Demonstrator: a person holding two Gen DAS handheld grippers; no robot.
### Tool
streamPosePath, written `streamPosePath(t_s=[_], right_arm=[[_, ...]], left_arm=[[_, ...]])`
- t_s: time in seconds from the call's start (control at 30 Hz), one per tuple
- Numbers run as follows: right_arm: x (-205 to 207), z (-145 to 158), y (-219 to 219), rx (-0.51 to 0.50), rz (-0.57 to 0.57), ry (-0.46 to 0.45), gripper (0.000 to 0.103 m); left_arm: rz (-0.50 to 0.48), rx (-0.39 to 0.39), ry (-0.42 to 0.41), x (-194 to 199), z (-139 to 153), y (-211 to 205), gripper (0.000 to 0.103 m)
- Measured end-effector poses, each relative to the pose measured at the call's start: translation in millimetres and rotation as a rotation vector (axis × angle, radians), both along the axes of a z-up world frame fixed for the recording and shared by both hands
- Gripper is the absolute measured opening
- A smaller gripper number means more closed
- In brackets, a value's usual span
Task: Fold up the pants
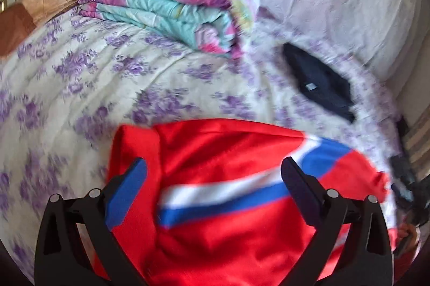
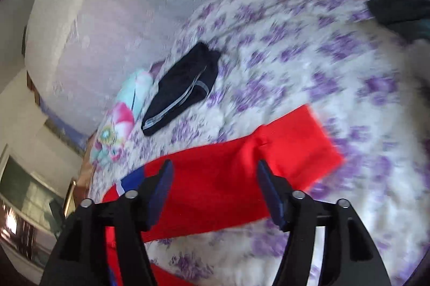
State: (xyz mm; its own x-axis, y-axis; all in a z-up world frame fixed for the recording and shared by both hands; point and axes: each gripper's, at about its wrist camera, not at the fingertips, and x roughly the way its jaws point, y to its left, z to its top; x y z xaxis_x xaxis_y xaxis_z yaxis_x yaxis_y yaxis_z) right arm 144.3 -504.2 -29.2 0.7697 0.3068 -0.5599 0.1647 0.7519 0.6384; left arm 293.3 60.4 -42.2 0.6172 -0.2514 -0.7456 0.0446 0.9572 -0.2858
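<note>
So both jaws are wide open with nothing pinched: left gripper [image 1: 215,173] and right gripper [image 2: 215,173] hover over the red pants [image 1: 215,205], which lie on the floral bed [image 1: 80,76], dark folded pants [image 2: 182,87] further off.
</note>
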Motion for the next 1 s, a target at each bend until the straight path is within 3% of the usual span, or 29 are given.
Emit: streamPosePath(t_s=[0.07,0.1,0.23,0.3,0.37,0.43,0.53,0.6,0.67,0.77,0.9,1.0], right_arm=[[17.2,-28.0,1.5,0.037,0.014,0.081,0.068],[15.2,-36.6,-0.5,0.057,0.005,0.067,0.065],[-2.9,-18.6,9.0,-0.023,-0.025,0.010,0.067],[-8.8,-1.9,26.3,-0.095,0.033,-0.035,0.068],[-10.0,7.4,45.3,-0.129,0.108,-0.055,0.073],[-6.0,8.0,59.3,-0.150,0.156,-0.047,0.080],[14.2,-19.3,76.5,-0.177,0.222,0.058,0.082],[14.1,-25.5,77.0,-0.186,0.235,0.037,0.086],[13.5,-20.5,71.6,-0.157,0.226,0.048,0.086],[-2.3,-6.6,69.1,-0.116,0.195,0.009,0.086],[-36.8,14.2,96.8,-0.081,0.298,-0.105,0.086],[-55.7,17.5,129.0,-0.073,0.374,-0.121,0.087]], left_arm=[[0.018,-0.014,0.074,13.7,-20.8,5.8,0.097],[0.019,0.006,0.058,13.8,-21.0,4.6,0.098],[0.022,0.083,0.015,3.1,-11.5,-6.2,0.097],[-0.008,0.048,-0.037,-8.2,-0.5,-3.7,0.097],[0.009,0.070,-0.102,-23.3,14.9,2.6,0.097],[0.040,0.091,-0.084,-29.0,15.6,14.6,0.098],[0.060,-0.042,0.022,-34.6,-0.1,42.7,0.098],[0.094,-0.070,0.093,-39.0,-16.1,61.2,0.097],[0.133,-0.078,0.096,-50.5,-20.5,77.2,0.096],[0.106,-0.209,0.058,-82.1,-10.2,98.9,0.096],[0.082,-0.148,0.027,-128.6,2.7,107.7,0.096],[0.080,-0.121,0.051,-152.5,-4.7,111.4,0.096]])
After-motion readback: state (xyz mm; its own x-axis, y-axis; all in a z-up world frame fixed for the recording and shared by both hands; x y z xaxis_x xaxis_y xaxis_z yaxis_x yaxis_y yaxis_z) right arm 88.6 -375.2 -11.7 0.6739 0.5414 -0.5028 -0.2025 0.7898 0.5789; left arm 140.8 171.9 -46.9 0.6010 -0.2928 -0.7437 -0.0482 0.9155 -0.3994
